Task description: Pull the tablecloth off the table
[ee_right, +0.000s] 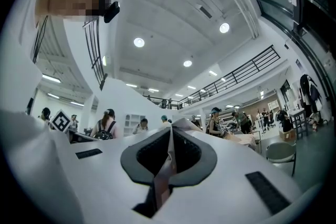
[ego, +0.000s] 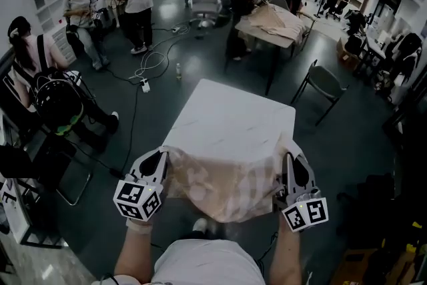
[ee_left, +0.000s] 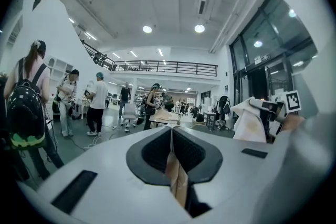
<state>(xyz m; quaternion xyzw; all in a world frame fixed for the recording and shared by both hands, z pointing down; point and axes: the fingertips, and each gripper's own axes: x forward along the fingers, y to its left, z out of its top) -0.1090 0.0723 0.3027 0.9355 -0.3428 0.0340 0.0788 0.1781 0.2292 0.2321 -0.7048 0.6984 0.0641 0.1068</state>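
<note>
Jaws of left gripper (ego: 157,169) and right gripper (ego: 291,173) both clamp tablecloth (ego: 223,185) corners; cloth hangs bunched off the white table (ego: 233,118) near edge.

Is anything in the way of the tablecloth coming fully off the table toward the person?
Nothing visible does. The left gripper and right gripper are shut on the tablecloth, nothing lies on it, and it hangs off the table.

The tablecloth (ego: 223,183) is thin, matt beige cloth (faintly blotched), creased at 6 o'clock of the smooth white tabletop (ego: 230,117). The left hand-held gripper (ee_left: 171,132) and right hand-held gripper (ee_right: 170,132) have smooth matt plastic shells with darker lining.
</note>
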